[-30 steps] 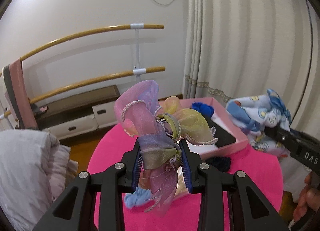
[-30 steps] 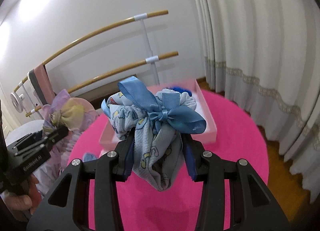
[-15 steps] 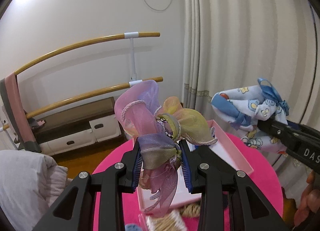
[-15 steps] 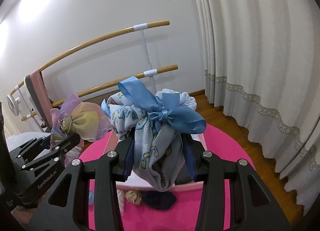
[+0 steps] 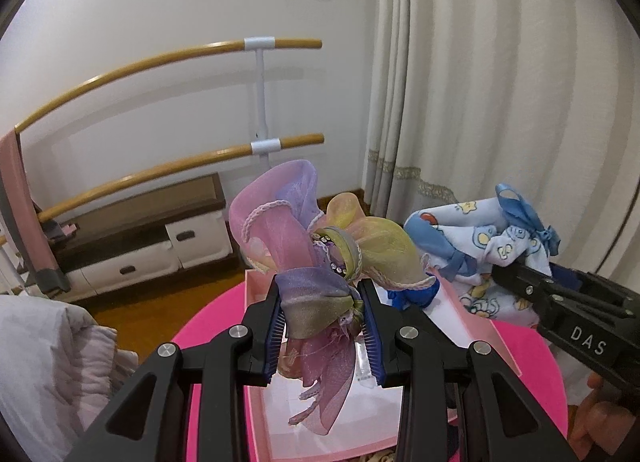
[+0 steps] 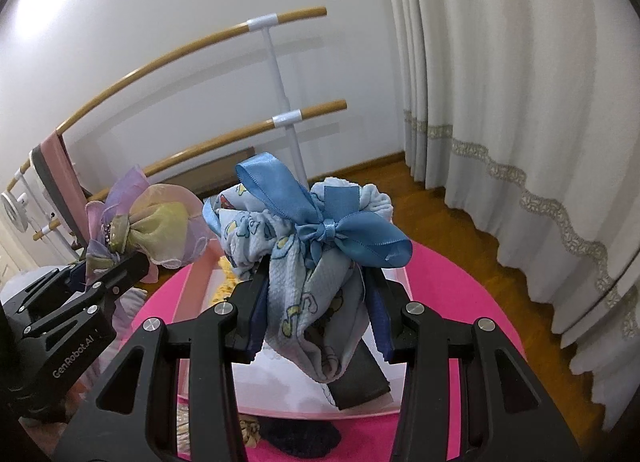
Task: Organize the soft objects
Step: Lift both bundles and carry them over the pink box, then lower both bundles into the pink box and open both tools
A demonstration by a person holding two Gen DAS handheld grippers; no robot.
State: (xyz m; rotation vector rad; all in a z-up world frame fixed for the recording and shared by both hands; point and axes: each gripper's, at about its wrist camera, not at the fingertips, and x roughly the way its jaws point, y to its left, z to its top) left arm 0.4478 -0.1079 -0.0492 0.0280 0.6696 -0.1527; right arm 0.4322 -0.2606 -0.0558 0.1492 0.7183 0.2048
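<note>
My left gripper is shut on a pink, purple and yellow organza bow, held above the pink box; the bow also shows in the right wrist view. My right gripper is shut on a white cartoon-print scrunchie with a blue satin bow, also over the pink box. In the left wrist view the scrunchie hangs at the right. A dark blue item lies in the box.
The box sits on a round hot-pink table. A black flat item lies in the box. Dark and beige soft items lie on the table in front of it. Curtains, wooden ballet bars and a grey quilt surround it.
Both grippers have come down and forward over the pink box, each still holding its item. The box now lies directly under both.
</note>
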